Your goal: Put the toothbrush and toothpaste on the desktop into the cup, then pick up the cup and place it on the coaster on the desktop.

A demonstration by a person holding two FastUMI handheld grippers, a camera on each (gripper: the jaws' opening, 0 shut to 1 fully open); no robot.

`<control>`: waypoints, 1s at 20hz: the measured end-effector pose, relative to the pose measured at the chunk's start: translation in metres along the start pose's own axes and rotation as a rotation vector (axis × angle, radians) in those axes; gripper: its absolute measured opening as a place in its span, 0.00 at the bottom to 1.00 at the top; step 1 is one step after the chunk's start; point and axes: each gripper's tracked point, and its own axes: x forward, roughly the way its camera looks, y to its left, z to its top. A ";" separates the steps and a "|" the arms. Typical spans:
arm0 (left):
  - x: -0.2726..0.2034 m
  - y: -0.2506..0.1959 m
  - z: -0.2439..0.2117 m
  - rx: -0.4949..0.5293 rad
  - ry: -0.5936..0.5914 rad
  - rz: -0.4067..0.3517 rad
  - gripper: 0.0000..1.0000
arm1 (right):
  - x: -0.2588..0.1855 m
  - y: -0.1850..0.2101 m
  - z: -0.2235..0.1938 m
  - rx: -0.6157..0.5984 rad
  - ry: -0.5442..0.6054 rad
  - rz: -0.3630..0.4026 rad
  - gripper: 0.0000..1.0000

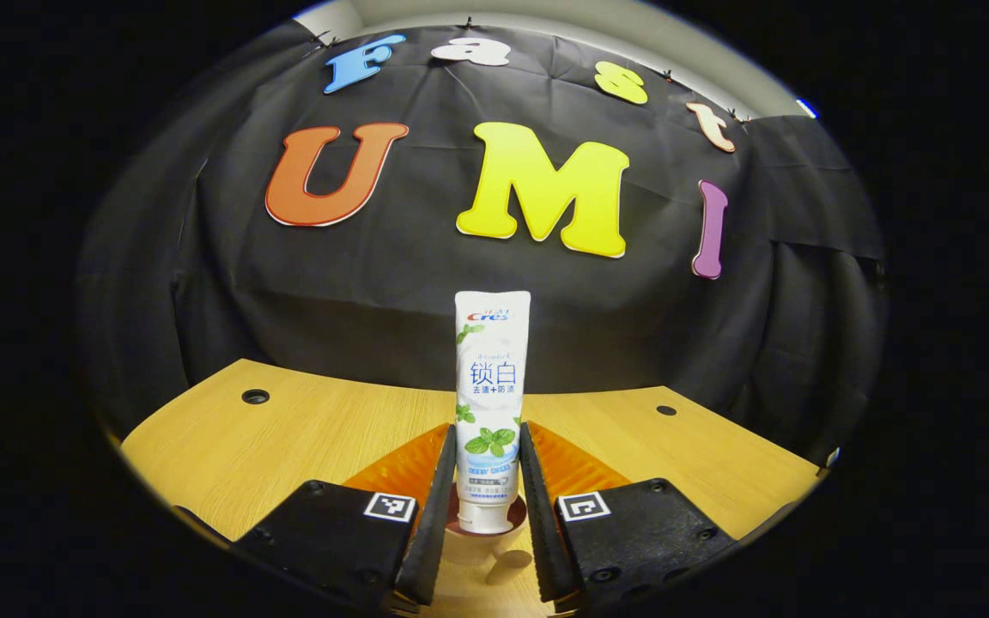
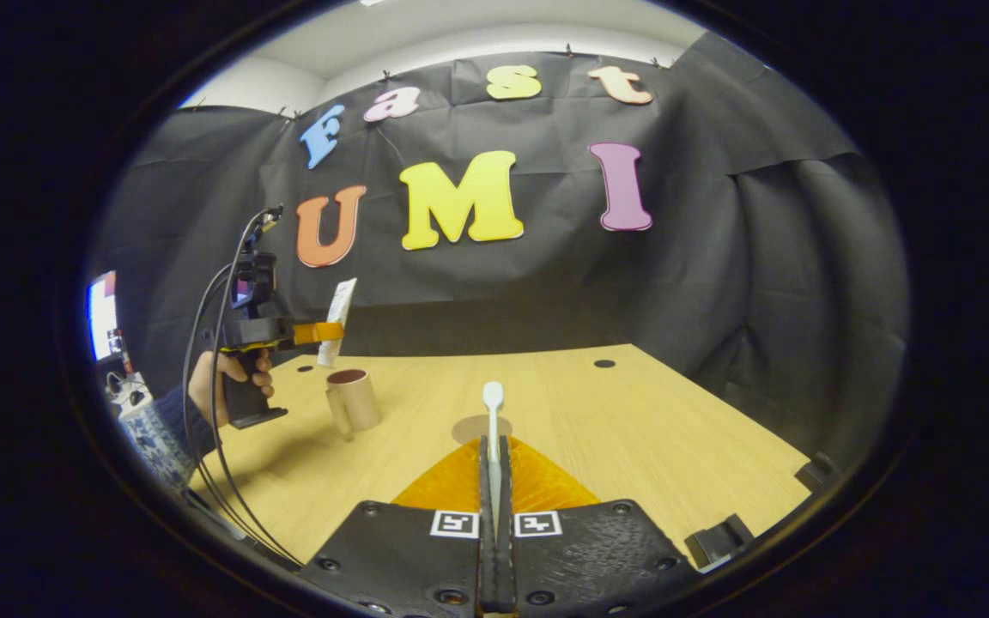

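The toothpaste [image 1: 489, 403] stands upright, cap down, pinched between the jaws of the left gripper [image 1: 484, 506]; both fingers press on its lower half, spread only as wide as the tube. Its cap hangs just above the dark mouth of the cup [image 1: 488, 525], which sits directly beneath it on the worktop [image 1: 306, 429]. In the right gripper view the same tube [image 2: 338, 319] appears tilted slightly, held at the tip of the left gripper [image 2: 320, 332] above and a little behind the cup [image 2: 354, 399], not touching it. A hand [image 2: 224, 382] in a patterned sleeve grips the handle of that gripper, and cables loop down from it.

The toothbrush [image 2: 493, 429] is clamped in the right gripper [image 2: 494, 481], whose jaws are pressed nearly together on the thin handle. The brush points forward and up, its head raised clear of the worktop [image 2: 649, 429]. Just behind the brush head lies the round coaster [image 2: 467, 429], flat on the wood, to the right of the cup and apart from it.
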 end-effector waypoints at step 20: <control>-0.039 0.030 -0.025 0.009 -0.022 0.074 0.99 | 0.039 0.051 0.018 -0.062 -0.030 0.039 0.00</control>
